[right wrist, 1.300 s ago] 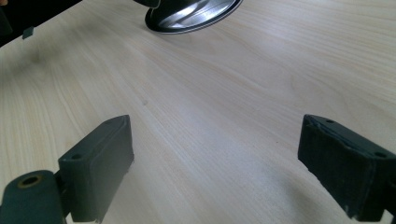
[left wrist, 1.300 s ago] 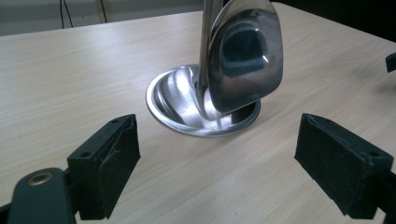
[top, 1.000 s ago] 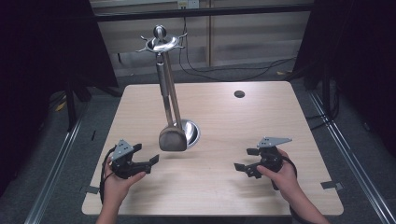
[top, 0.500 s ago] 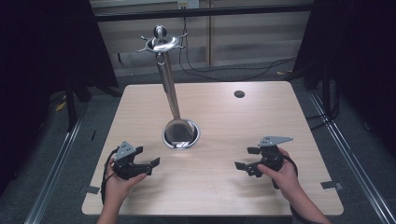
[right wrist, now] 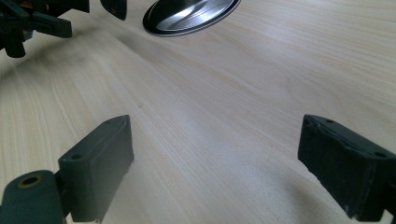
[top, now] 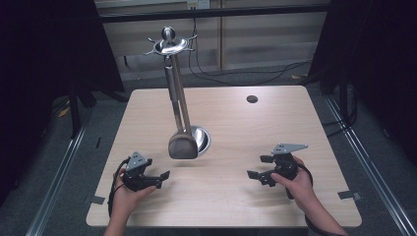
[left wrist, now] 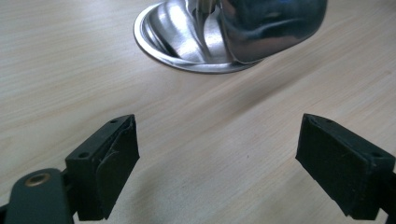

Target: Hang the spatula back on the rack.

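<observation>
Near the table's front edge we hold the left gripper [top: 158,177] & right gripper [top: 259,167] wide, both empty. We'd wait til the hanging metal utensil [top: 183,146] on the stand [top: 172,73] looks steady, then close the left slowly.

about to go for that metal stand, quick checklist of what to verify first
1. Left gripper fingers open: ok, wide apart, nothing between them.
2. Right gripper fingers open: ok, also empty.
3. Stand upright: not ok, the pole looks tilted.
4. Hanging ladle at rest: cannot tell.
5. Path from left gripper to the base: ok, bare table.
6. Dark disc out of the way: ok, far side.
</observation>
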`<action>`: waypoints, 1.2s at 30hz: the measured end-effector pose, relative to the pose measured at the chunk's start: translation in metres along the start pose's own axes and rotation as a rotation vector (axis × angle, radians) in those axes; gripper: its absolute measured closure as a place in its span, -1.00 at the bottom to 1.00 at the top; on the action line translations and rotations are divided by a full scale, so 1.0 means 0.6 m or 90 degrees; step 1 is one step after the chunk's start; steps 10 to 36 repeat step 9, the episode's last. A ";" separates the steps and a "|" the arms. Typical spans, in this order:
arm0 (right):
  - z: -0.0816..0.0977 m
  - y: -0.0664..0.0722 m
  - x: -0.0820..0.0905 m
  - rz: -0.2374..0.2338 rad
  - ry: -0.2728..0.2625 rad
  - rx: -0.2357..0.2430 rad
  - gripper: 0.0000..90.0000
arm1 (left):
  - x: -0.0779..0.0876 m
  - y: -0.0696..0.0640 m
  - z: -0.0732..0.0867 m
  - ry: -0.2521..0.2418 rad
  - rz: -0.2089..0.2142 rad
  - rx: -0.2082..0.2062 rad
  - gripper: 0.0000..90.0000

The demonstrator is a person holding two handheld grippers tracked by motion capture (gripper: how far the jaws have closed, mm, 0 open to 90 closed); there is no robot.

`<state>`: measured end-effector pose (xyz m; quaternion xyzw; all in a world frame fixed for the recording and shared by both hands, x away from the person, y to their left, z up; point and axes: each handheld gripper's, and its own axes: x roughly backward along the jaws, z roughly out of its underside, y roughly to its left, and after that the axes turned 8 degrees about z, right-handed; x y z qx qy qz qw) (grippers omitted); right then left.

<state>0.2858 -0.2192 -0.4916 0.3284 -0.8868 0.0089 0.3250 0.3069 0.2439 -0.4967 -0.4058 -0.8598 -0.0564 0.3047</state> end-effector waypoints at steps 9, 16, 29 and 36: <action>0.004 -0.001 0.006 0.006 0.000 -0.002 -0.78 | -0.005 0.001 -0.003 0.008 0.000 -0.003 -0.72; 0.004 -0.001 0.006 0.006 0.000 -0.002 -0.78 | -0.005 0.001 -0.003 0.008 0.000 -0.003 -0.72; 0.004 -0.001 0.006 0.006 0.000 -0.002 -0.78 | -0.005 0.001 -0.003 0.008 0.000 -0.003 -0.72; 0.004 -0.001 0.006 0.006 0.000 -0.002 -0.78 | -0.005 0.001 -0.003 0.008 0.000 -0.003 -0.72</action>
